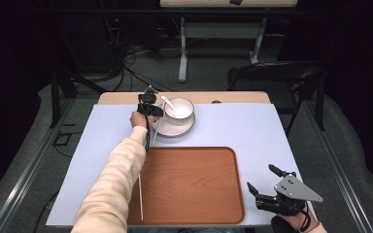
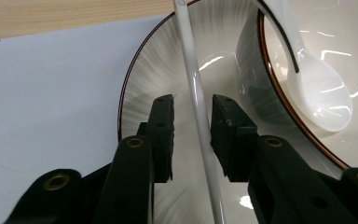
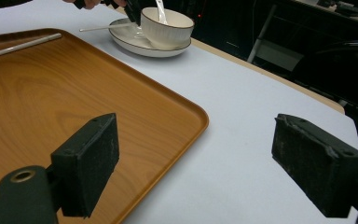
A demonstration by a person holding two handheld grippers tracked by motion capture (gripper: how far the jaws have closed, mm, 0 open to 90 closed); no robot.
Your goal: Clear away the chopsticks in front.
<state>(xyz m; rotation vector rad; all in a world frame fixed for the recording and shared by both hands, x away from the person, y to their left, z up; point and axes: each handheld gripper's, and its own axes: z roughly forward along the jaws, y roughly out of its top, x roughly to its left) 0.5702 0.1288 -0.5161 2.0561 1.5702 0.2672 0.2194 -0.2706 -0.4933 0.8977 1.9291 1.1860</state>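
Flanking a white chopstick [image 2: 196, 100], left tool [image 2: 192, 106] ajar; right tool [image 3: 196, 161] wide, empty.

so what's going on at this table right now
A person is working with a pair of tongs in each hand. The left tongs are out at the plate holding the bowl and spoon, their jaws straddling a white chopstick that lies on the plate, not yet closed on it. A second chopstick already lies along the left edge of the wooden tray. The right tongs wait open over the table beside the tray's right corner, holding nothing.
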